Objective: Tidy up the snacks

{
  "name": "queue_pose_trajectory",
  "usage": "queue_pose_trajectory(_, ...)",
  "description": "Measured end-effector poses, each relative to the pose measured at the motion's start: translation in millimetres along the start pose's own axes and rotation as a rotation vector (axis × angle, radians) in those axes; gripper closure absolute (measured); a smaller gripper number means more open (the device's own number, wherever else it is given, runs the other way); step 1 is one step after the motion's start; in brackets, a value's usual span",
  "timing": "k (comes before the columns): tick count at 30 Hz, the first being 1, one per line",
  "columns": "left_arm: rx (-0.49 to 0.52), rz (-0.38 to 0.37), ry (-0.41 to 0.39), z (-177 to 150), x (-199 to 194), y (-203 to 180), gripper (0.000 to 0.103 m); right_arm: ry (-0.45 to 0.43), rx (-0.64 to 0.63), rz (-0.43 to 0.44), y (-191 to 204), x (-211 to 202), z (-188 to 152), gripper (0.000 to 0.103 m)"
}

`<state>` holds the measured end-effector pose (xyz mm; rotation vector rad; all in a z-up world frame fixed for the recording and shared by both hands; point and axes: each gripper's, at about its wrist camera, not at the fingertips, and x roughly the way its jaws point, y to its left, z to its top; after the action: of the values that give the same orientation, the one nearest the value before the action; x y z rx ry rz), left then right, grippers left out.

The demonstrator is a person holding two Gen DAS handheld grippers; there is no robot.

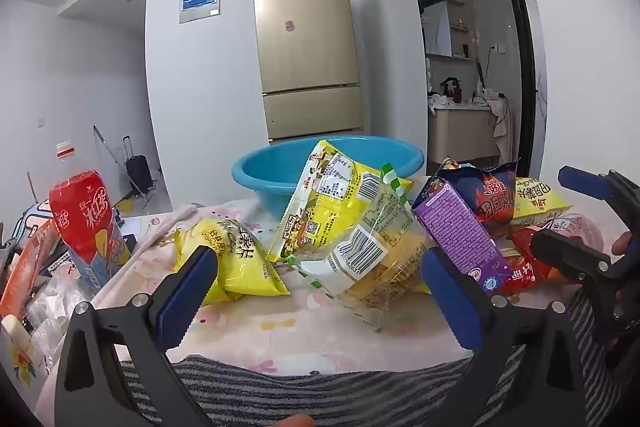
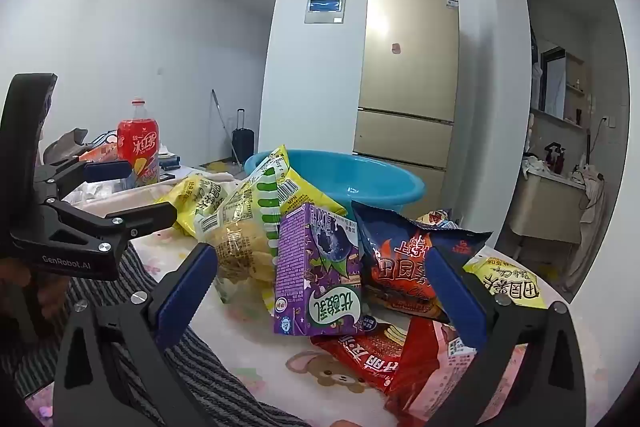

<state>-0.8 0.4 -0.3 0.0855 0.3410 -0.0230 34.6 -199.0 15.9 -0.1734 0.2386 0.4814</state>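
Snacks [image 1: 352, 227] heaped just beyond both hand-held grippers, left [image 1: 320, 291] and right [image 2: 324, 291]; each spread wide, empty

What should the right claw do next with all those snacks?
Probably ease forward and close on the purple carton. The right gripper is open and empty, the carton stands upright straight ahead of it, and the blue basin behind is empty.

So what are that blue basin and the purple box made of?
The blue basin looks like moulded plastic: smooth, evenly coloured, with a soft sheen on its rolled rim. The purple box seems to be printed coated carton, given its crisp folded edges and flat faces.
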Motion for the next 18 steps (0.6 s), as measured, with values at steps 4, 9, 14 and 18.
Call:
queue_pose_trajectory(4,-0.006,-0.005,0.012,0.1,1.8,0.2,0.0,0.013,0.004,0.002,0.3,2.6,0.7,0.0)
queue_pose_trajectory(9,-0.009,-0.005,0.012,4.7,1.3,1.9,0.0,0.022,0.02,0.003,-3.6,7.8,-1.0,0.0)
queue_pose_trajectory(14,-0.007,-0.004,0.007,3.3,0.3,0.8,0.0,0.015,-0.002,0.0,4.3,5.6,-4.4,0.0)
queue_pose_trajectory(18,-0.007,-0.006,0.006,2.3,0.2,1.3,0.0,0.012,-0.016,0.0,4.0,4.2,-1.6,0.0)
